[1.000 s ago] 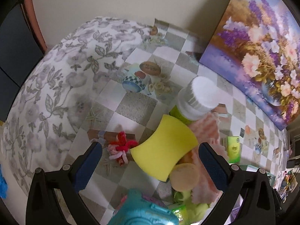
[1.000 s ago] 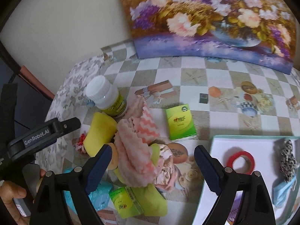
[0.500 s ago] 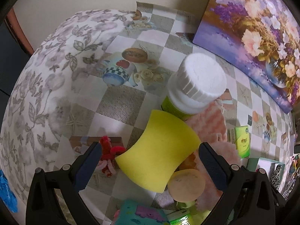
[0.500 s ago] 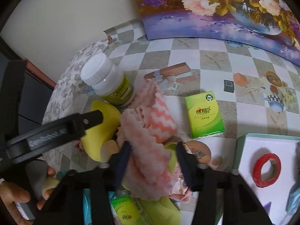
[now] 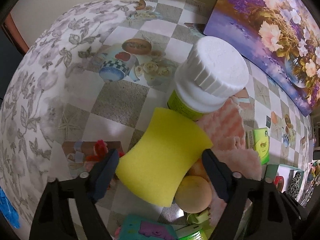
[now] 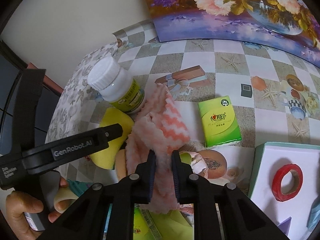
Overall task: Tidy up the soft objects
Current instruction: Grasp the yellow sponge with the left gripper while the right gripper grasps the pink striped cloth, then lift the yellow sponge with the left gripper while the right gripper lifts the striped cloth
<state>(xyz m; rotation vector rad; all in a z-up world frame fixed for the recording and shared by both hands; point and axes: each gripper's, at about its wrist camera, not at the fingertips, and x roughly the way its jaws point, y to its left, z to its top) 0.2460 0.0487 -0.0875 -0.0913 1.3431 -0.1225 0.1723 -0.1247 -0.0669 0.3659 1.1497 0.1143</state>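
light: soft, even indoor | shadows: faint | edges: fisheye-warped, dark corners

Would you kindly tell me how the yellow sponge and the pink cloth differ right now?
The sponge is smooth, plain yellow and flat; the cloth is fluffy, pink-and-white striped and crumpled. The left gripper only straddles the sponge, while the right gripper pinches the cloth. Both lie beside the bottle.
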